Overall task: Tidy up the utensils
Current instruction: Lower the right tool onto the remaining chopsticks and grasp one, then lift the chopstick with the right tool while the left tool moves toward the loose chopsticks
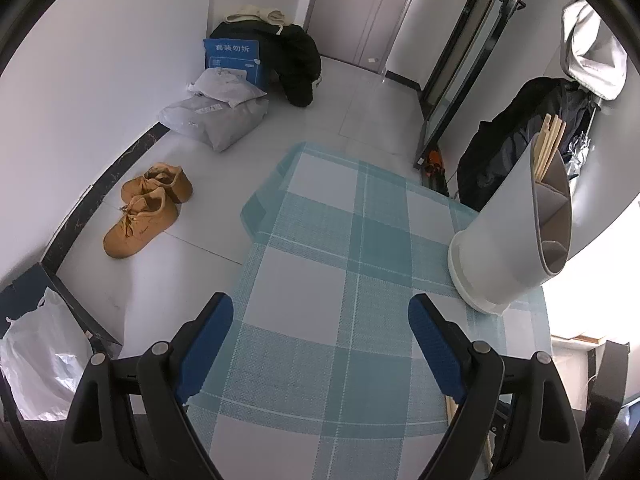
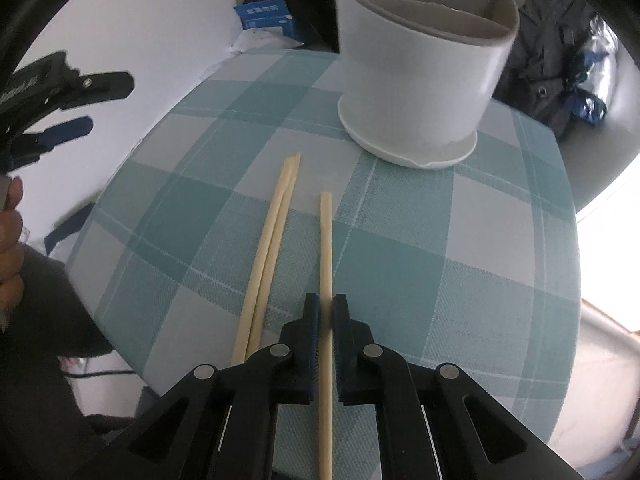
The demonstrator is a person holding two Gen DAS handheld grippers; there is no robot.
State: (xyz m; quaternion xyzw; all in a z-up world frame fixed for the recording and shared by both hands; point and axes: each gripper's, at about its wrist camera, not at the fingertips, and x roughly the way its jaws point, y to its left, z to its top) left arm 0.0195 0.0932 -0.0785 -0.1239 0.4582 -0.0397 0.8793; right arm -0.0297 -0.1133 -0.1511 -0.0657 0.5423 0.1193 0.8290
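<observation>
My right gripper [image 2: 325, 304] is shut on a single wooden chopstick [image 2: 325, 248] that lies lengthwise on the teal checked tablecloth [image 2: 440, 240]. Two more chopsticks [image 2: 270, 248] lie side by side just left of it. Beyond them stands a white utensil holder [image 2: 420, 80] with inner dividers. In the left wrist view the holder [image 1: 508, 232] is at the right and has several chopsticks [image 1: 548, 148] standing in its far compartment. My left gripper [image 1: 320, 316] hangs open over the cloth with nothing between its fingers; it also shows at the left edge as the left gripper [image 2: 60, 104].
The table ends at the left over a tiled floor with tan shoes [image 1: 148, 208], grey bags [image 1: 216, 116], a blue box [image 1: 236, 60] and dark clothing. A white plastic bag [image 1: 40, 352] lies lower left. A dark backpack [image 1: 512, 140] stands behind the holder. A person's hand [image 2: 10, 232] shows at the left edge.
</observation>
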